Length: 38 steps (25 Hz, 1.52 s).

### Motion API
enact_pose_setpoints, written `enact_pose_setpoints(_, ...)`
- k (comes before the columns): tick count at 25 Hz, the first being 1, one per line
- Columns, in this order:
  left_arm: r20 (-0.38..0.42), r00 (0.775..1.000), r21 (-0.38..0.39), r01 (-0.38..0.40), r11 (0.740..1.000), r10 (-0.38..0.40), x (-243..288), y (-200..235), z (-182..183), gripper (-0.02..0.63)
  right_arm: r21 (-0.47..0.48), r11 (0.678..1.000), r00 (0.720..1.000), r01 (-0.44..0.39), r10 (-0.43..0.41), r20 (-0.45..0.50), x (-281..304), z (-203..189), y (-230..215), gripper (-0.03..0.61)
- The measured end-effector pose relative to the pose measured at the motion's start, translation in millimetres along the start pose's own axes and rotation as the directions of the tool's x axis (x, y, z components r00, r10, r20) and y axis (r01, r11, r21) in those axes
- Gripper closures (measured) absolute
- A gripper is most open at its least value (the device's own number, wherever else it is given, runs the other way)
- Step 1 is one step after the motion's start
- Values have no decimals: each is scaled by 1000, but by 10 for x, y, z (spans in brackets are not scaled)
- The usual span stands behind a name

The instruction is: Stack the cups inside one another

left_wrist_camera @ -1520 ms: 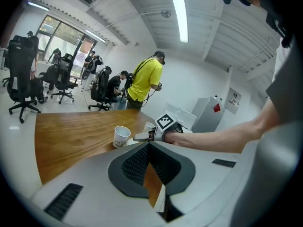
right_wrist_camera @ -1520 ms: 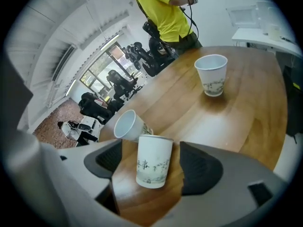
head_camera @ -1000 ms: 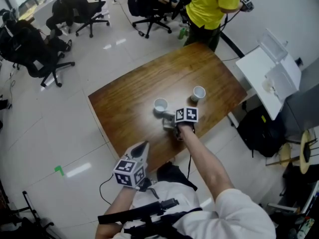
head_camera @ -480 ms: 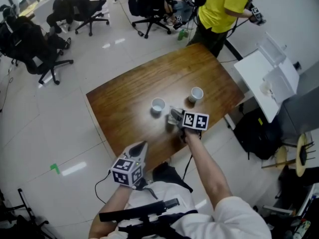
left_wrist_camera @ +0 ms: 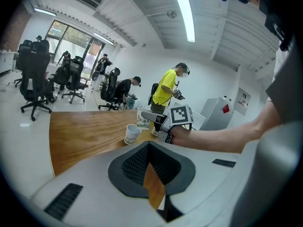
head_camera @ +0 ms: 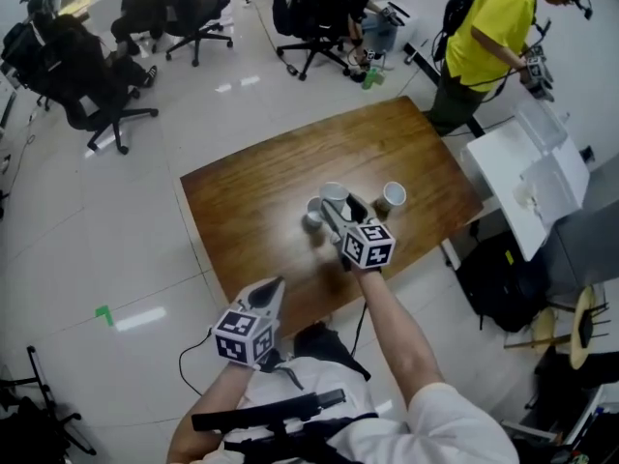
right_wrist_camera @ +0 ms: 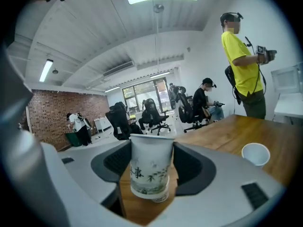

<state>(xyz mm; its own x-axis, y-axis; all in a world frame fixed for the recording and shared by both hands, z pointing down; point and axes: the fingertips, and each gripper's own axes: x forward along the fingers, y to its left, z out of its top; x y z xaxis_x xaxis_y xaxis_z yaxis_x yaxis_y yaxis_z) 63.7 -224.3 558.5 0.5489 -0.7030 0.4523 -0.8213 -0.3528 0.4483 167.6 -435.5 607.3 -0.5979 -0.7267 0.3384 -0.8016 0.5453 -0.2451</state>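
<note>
cup (right_wrist_camera: 149, 171) clamped upright in half-open right tool (right_wrist_camera: 150, 150).

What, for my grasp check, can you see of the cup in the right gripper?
The cup looks like white paper, with a rolled rim and dark characters over a green sprig print. It stands upright, mouth up, held above the wooden table by the right gripper, whose fingers press its sides.

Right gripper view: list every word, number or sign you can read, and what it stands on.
On the held cup: dark brush-style characters beside a leaf drawing, too blurred to read.
On the white cup standing on the table: no print visible.
</note>
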Motion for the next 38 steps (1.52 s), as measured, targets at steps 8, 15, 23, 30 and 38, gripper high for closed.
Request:
enact_pose_setpoints(8, 11, 998, -34, -67, 997, 67, -119, 150, -46, 623, -34, 999, 1000, -4, 4, -3, 272, -136, -3, 288)
enact_pose_setpoints(15, -9, 995, -42, -100, 994, 100, -202, 184, -137, 623, -102, 995, 1000, -9, 7, -13, 335, -312, 91, 278)
enact_pose_setpoints(23, -26, 995, -33, -97, 995, 96, -192, 139, -178, 623, -210, 978, 1000, -12, 9, -15, 367, -361, 150, 272)
enact_pose_setpoints(30, -26, 996, -30, -84, 996, 84, -211, 175, -164, 623, -235, 972, 999, -17, 10, -30, 237, -411, 210, 161)
enact_pose_setpoints(38, 8, 999, 1, -31, 1000, 31, -153, 198, 51, 623, -108, 994, 999, 22, -25, -26, -373, -386, 235, 201)
